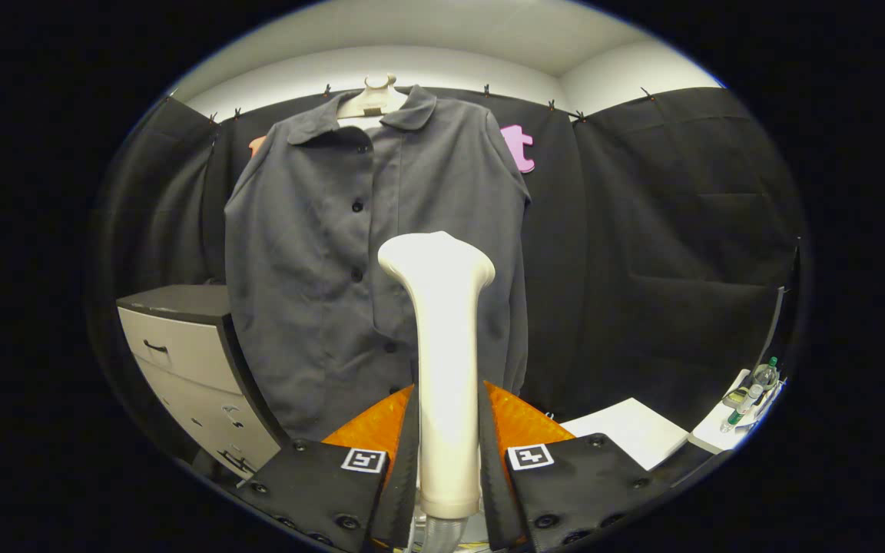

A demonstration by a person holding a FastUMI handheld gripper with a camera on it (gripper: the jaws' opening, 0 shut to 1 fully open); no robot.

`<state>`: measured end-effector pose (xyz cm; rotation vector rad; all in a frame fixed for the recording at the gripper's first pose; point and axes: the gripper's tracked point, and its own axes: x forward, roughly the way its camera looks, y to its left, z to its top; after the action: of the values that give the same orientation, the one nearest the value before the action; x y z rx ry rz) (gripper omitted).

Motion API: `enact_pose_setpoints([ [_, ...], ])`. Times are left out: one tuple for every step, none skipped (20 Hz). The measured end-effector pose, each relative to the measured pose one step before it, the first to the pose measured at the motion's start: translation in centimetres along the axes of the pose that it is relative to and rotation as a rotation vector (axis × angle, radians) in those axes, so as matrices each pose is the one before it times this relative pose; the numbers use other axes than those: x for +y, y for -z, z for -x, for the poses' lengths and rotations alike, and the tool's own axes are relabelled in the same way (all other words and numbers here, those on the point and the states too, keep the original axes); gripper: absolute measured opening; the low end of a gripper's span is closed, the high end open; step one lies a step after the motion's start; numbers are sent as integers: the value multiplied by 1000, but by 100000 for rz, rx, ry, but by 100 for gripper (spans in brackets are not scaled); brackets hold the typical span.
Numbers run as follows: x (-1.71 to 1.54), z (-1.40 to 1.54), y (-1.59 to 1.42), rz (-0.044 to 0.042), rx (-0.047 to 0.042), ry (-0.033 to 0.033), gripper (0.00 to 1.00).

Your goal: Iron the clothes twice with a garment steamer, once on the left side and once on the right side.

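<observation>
The gripper (pixel 449 449) is clenching the handle of the steamer (pixel 442 361), both fingers pressing on its sides, so the steamer is standing upright between them with its wide head pointing up and forward. The grey shirt (pixel 319 269) is hanging on a hanger (pixel 372 100) straight ahead, beyond the steamer's head, its long axis running top to bottom and its button line sitting slightly to the gripper's left. Whether the head is touching the cloth is hard to tell; judging by this, the coming stroke is calling for a push forward and a vertical pass down one side of the buttons.
</observation>
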<state>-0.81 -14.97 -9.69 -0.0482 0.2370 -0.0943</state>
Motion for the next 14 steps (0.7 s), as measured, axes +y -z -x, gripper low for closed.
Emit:
enact_pose_setpoints([
  [58,456,-1205,-316,-2683,-96,44],
  [168,393,-1234,-131,-2342,-519,44],
  [286,315,-1175,-253,-1936,-631,44],
  [189,343,-1160,-346,-1926,-633,44],
  [134,373,-1115,-345,-2025,-529,44],
  [649,795,-641,-13,-2641,-182,44],
  [30,287,-1023,1020,-2155,250,44],
  [-9,492,-728,1006,-1887,202,44],
  [96,349,-707,100,-1151,-198,44],
  [179,227,-478,-379,-631,-582,44],
  [252,260,-397,-510,-301,-586,44],
  [101,151,-317,-392,-132,-409,43],
  [87,188,-264,-446,-407,-178,44],
  [-15,188,-310,-248,-519,5,44],
])
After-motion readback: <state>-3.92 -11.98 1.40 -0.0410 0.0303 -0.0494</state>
